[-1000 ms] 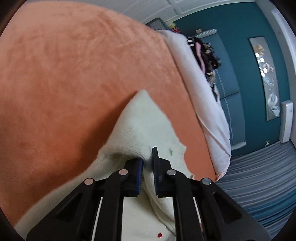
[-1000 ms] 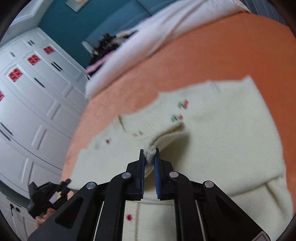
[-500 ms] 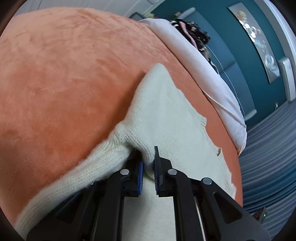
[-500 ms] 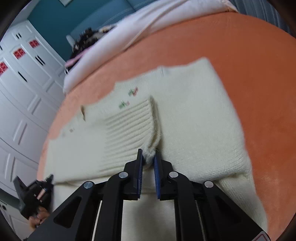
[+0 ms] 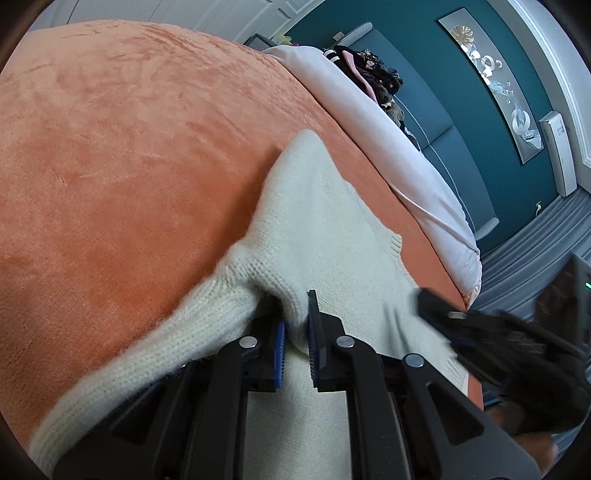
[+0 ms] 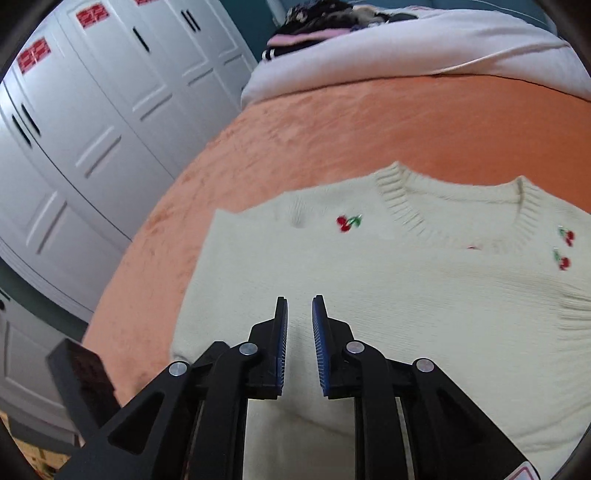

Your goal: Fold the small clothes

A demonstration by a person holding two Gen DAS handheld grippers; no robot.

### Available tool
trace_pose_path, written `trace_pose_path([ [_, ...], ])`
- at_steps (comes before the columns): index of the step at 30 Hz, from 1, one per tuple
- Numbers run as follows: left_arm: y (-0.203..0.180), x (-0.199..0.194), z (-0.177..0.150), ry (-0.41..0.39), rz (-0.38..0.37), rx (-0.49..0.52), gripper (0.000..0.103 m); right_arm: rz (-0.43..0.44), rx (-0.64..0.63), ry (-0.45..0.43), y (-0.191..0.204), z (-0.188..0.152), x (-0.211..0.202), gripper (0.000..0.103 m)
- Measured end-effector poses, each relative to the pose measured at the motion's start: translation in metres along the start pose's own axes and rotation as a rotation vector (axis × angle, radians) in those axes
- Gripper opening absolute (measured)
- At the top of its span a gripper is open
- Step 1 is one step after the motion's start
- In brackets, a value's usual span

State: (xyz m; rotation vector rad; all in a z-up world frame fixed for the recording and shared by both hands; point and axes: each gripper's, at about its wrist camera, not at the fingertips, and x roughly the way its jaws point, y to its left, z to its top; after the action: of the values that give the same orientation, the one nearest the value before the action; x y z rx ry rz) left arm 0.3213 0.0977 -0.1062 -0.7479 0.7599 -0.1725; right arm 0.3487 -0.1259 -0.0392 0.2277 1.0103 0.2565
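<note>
Left wrist view: one cream sweater (image 5: 325, 236) lies on the orange blanket (image 5: 129, 147); the left gripper (image 5: 295, 332) is pinched tight on a raised fold of its knit. A second black gripper at the right edge is blurred.

Right wrist view: the right gripper (image 6: 299, 332) has nothing between its narrowly parted jaws, which have just been opening. Three cherry motifs (image 6: 347, 222) show; the sweater's right side is cut off.

A sweater (image 6: 388, 295) lies flat on a blanket (image 6: 332, 129) with its neckline at the far side, a duvet (image 6: 424, 44) bunched behind it, clothes (image 6: 321, 14) heaped on that, and wardrobe doors (image 6: 92, 129) off to the left
</note>
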Motion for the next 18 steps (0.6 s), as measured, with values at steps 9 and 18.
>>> trace_pose_path([
  [9, -0.001, -0.001, -0.006, -0.013, -0.009, 0.014, 0.011, -0.138, 0.398, -0.183, -0.217, -0.059, -0.111, 0.0],
  [18, -0.015, -0.004, -0.003, 0.013, 0.058, 0.02, 0.011, -0.137, 0.447, -0.157, -0.232, -0.091, -0.14, 0.042],
])
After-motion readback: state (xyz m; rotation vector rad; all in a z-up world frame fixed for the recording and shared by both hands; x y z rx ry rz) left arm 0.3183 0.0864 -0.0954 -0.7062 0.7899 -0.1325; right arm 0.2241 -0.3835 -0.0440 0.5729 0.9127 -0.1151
